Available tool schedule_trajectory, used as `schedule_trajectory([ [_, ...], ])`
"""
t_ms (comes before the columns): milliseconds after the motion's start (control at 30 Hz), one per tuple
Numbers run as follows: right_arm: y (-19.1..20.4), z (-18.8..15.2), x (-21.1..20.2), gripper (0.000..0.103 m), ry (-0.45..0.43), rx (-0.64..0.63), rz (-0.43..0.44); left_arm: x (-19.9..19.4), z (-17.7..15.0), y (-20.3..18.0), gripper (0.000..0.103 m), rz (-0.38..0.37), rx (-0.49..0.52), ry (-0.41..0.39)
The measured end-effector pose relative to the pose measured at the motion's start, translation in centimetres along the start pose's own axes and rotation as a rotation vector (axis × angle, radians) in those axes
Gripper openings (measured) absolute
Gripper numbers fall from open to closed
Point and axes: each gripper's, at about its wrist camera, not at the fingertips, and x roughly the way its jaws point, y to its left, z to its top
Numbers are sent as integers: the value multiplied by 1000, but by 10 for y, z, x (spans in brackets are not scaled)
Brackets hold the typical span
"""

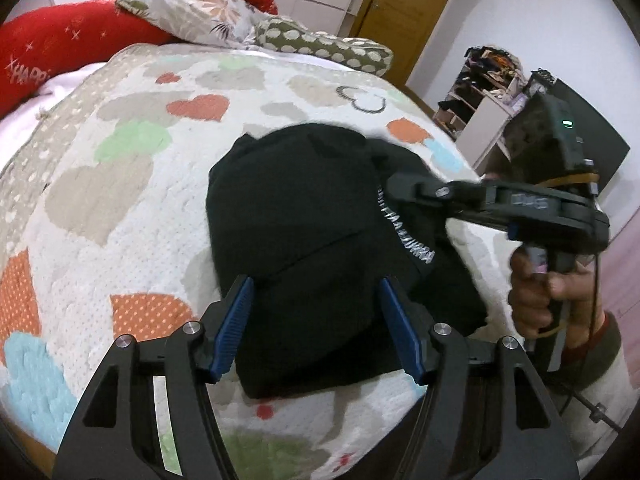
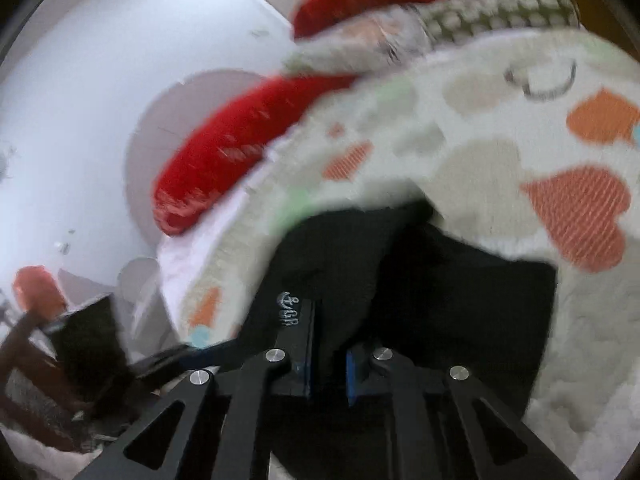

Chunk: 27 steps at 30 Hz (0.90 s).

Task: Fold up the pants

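Blur smears the right claw (image 2: 328,364), clenched on black pants (image 1: 312,240); left claw (image 1: 316,328) released above the heart-patterned bedspread (image 1: 120,160).

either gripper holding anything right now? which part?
Left gripper: open above the folded black pants, holding nothing. Right gripper: jaws nearly shut with black fabric between them, apparently pinching the pants' right edge by the white lettering; blur leaves that unsure.

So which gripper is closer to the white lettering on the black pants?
Right. The right gripper sits at the lettering on the black pants, jaws nearly shut. The left gripper hangs open at the pants' near edge.
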Motion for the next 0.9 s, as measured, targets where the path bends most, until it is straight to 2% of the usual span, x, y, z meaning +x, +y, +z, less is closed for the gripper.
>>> schedule_trajectory([
  [133,17,-6,-34,11,-37,-62,-27,-10,4,-24,64,-86,68,-26],
  [267,19,-37,-70,11,-71,-74,-100,-11,-3,-46,64,-117,133,-11],
  [333,10,-51,-71,11,-52,-67,-164,-5,-8,-45,64,-120,139,5],
  [433,-15,-60,-43,13,26,-28,-240,7,-10,-36,64,-106,97,46],
  [533,-29,-57,-46,31,21,48,-225,-5,-6,-34,64,-89,94,39],
  [567,-29,-53,-56,42,5,72,-232,-11,-6,-36,64,-73,110,25],
  [600,-27,-51,-65,45,-17,66,-245,-19,-3,-36,64,-56,127,6],
  [700,-11,-37,-89,47,-87,-6,-340,-30,10,-31,64,-30,131,-40],
  [733,-6,-32,-93,47,-108,-24,-344,-28,13,-29,64,-22,123,-46],
  [767,3,-25,-92,47,-132,-50,-307,-24,19,-27,64,3,108,-45],
  [833,15,-17,-83,47,-128,-82,-251,-12,27,-26,64,48,102,-43],
  [900,26,-11,-61,46,-94,-122,-246,1,38,-24,64,85,97,-54],
])
